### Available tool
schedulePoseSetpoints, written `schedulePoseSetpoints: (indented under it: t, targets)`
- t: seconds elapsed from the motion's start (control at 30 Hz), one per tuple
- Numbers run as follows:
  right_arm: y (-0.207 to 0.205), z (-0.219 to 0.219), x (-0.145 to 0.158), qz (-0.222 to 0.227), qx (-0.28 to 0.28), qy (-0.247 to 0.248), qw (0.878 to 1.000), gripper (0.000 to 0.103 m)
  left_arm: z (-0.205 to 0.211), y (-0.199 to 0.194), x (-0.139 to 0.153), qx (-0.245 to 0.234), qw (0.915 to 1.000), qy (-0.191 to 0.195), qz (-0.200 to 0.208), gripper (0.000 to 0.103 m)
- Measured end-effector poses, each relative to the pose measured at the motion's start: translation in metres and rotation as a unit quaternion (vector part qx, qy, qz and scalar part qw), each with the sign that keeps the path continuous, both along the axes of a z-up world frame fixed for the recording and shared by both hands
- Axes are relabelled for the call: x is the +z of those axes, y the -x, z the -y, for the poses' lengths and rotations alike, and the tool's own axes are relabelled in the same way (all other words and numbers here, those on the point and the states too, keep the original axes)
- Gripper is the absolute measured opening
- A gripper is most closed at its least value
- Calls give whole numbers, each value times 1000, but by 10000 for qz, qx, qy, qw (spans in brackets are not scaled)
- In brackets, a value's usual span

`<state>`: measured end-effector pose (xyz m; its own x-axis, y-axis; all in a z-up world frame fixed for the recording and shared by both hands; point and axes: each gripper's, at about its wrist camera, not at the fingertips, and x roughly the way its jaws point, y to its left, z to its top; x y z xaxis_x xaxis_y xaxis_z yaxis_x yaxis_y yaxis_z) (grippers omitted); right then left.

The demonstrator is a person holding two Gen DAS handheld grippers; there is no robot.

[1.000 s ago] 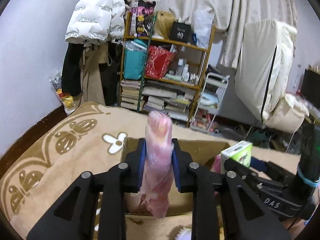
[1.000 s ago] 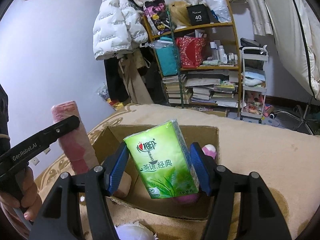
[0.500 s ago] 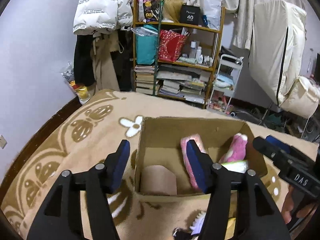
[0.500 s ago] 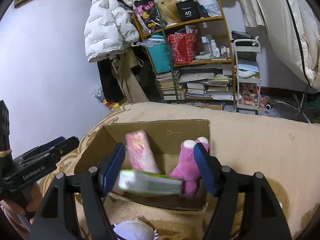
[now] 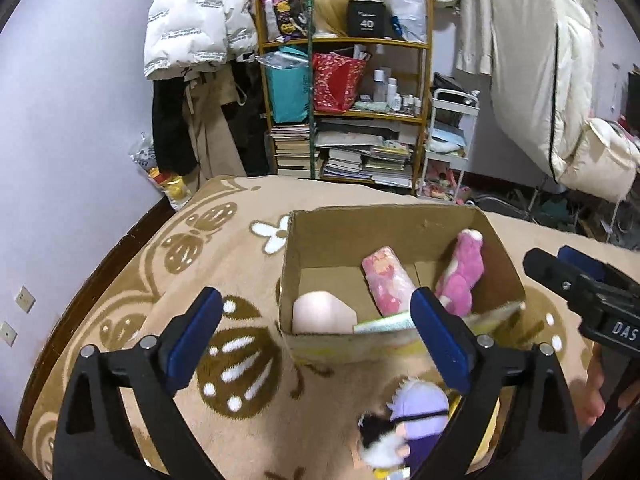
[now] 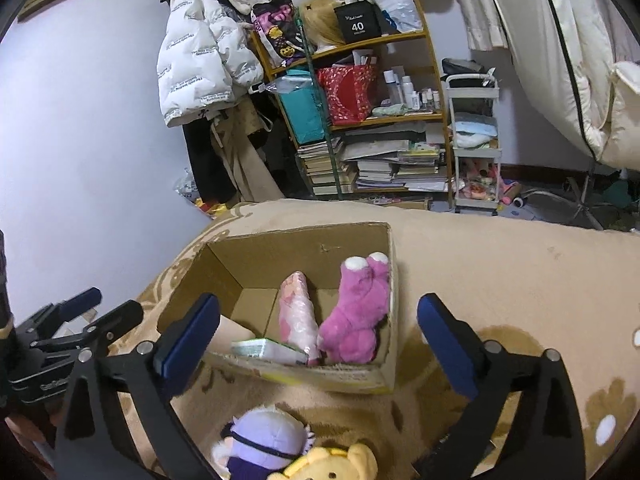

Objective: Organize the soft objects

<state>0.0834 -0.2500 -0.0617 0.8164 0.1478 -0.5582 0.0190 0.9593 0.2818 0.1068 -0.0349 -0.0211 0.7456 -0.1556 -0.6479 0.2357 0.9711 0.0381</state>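
Now both grippers angle downward, jaws just opened wide, nothing between them. Ahead of left gripper point(image 5: 316, 334) and right gripper point(image 6: 318, 330) sits cardboard box point(image 6: 296, 246), holding pink roll point(image 6: 298, 312), tissue pack point(image 6: 266, 349).

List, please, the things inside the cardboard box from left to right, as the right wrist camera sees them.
Green tissue pack → pink wrapped roll → magenta plush toy.
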Motion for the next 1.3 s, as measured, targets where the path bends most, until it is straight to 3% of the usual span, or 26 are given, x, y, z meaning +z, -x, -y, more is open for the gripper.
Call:
schedulePoseSetpoints:
  t: [0.3, 1.0, 1.3]
  targets:
    - [19, -4, -2, -252, -5, 74, 9997, 103, 2, 21, -3, -55, 9994, -307, -135, 100]
    - [34, 7, -30, -1265, -37, -420, 9911, 103, 4, 17, -44, 45, 9881, -497, -1452, 100]
    - [26, 10, -47, -1678, -274, -194, 9852, 103, 5, 6, -67, 19, 9793, -456, -1974, 100]
